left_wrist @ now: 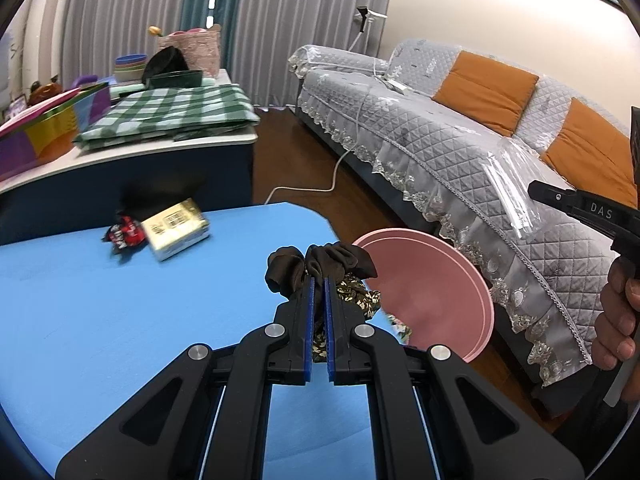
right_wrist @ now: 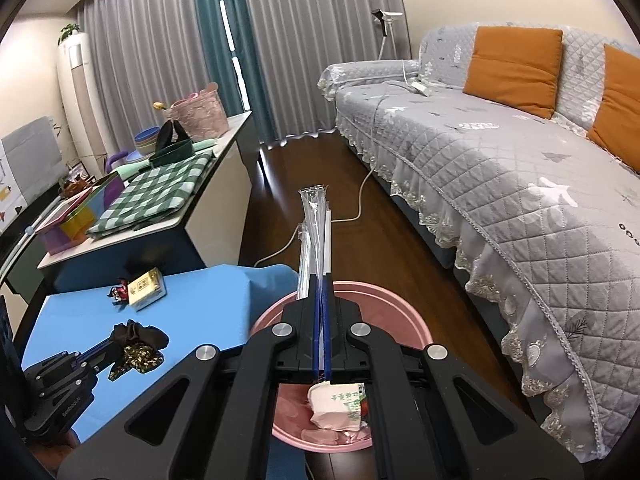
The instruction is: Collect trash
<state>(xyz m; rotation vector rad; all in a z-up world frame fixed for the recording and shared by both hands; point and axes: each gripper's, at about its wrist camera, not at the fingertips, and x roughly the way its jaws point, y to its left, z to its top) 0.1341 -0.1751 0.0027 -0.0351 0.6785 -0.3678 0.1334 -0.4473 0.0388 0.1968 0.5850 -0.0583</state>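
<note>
My left gripper (left_wrist: 319, 280) is shut on a dark brown and floral scrunchie (left_wrist: 320, 266), held over the blue table (left_wrist: 120, 312) near its right edge; it also shows in the right wrist view (right_wrist: 138, 346). My right gripper (right_wrist: 322, 280) is shut on a long clear plastic wrapper (right_wrist: 315, 232) that sticks up above the pink bin (right_wrist: 396, 312). The bin (left_wrist: 424, 292) stands on the floor beside the table and holds a crumpled white wrapper (right_wrist: 340, 404). A yellow box (left_wrist: 176, 228) and a red-black wrapper (left_wrist: 124, 234) lie at the table's far edge.
A grey quilted sofa (left_wrist: 440, 140) with orange cushions runs along the right. A side counter (left_wrist: 132, 148) behind the table carries a green checked cloth, bowls and a pink basket. A white cable (right_wrist: 356, 204) crosses the wooden floor.
</note>
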